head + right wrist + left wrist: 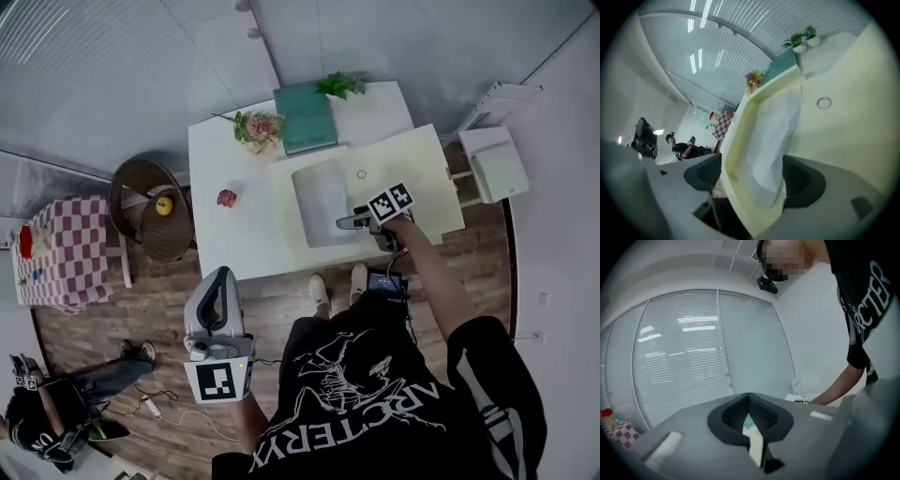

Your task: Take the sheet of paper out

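Note:
A white sheet of paper (323, 199) lies on a pale cream folder (417, 173) on the white table (225, 244). My right gripper (349, 223) is at the folder's near edge. In the right gripper view its jaws stand wide apart (754, 174), with the folder's edge (740, 187) and the sheet's near corner (771, 140) between them; the pads do not press on either. My left gripper (219, 277) hangs low at the person's left side, off the table. In its own view its pads meet at the tips (749, 397), with nothing in them.
At the table's back lie a teal book (305, 117), a flower bunch (258, 127) and a green plant (339, 84). A pink thing (227, 198) sits at the left. A wicker chair (150, 211) and a checkered table (61, 248) stand left; a white unit (497, 164) right.

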The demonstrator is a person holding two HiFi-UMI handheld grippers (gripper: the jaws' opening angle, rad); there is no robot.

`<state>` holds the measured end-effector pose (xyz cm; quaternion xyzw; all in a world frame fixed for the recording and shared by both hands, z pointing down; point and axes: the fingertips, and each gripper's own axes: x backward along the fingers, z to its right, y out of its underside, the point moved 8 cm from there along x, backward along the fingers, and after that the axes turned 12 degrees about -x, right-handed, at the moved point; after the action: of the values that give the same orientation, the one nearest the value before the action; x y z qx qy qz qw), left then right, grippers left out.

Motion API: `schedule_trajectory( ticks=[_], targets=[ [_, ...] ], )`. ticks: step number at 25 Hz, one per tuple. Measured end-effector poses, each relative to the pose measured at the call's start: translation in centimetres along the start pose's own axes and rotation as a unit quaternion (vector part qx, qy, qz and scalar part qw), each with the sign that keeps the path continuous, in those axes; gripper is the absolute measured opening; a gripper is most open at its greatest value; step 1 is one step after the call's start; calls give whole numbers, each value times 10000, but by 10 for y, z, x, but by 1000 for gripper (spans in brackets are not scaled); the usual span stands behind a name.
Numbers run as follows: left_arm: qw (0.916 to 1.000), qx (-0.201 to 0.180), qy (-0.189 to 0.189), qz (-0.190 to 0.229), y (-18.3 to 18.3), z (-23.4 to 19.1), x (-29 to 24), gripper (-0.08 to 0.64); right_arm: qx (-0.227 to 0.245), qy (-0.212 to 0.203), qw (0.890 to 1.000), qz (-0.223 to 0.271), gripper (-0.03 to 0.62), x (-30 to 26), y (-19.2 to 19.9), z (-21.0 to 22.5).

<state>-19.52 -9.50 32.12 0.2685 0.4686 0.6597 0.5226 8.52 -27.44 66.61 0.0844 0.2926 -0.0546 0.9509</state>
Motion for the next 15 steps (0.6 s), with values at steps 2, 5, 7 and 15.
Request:
schedule_trajectory(
  ticks=[2, 5, 7, 15],
  targets=[
    [9997, 52, -91, -205, 3, 5, 6, 12, -173, 109, 9998, 21, 373, -9, -6, 15],
    [9984, 171, -131, -523, 9, 12, 15, 12, -590, 100, 9980, 199, 373, -14, -12, 27],
    [9978, 218, -164, -598, 11, 13, 18, 12, -834, -46, 9961, 270, 371, -16, -14, 29],
    [9972, 302, -175, -666, 12, 15, 18, 12, -1359, -319, 9894, 410, 269, -22, -22, 36]
  ],
)
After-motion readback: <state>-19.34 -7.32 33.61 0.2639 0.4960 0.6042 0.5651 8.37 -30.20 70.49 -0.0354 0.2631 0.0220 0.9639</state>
